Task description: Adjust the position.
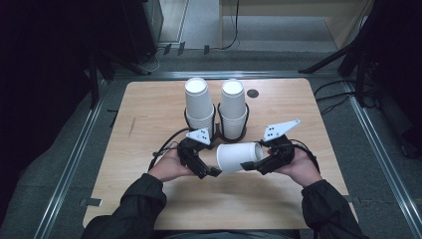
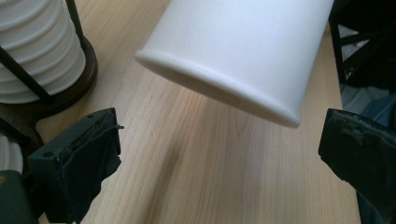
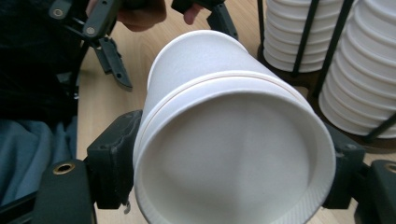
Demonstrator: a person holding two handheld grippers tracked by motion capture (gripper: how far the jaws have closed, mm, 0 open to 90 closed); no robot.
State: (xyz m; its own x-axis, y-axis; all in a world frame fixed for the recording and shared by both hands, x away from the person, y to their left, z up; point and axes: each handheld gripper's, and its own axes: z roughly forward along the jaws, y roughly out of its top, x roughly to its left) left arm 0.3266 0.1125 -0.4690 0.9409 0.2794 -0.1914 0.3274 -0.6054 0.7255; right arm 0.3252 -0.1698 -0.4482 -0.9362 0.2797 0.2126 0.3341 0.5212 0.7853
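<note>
A white paper cup [image 1: 238,156] lies on its side in the air just above the wooden table [image 1: 149,129]. My right gripper [image 1: 255,164] is shut on it near the rim, and the right gripper view looks into its open mouth [image 3: 233,158]. The narrow base end [image 2: 219,88] points at my left gripper [image 1: 211,168]. That gripper is open, with one jaw on each side below the base and not touching it [image 2: 219,140]. Its black fingers [image 3: 114,65] show beyond the cup in the right gripper view.
Two tall stacks of white cups [image 1: 199,107] [image 1: 233,104] stand upside down in black wire holders at the table's middle back, close behind the grippers. A small dark round hole [image 1: 253,93] lies to their right. Metal rails frame the table.
</note>
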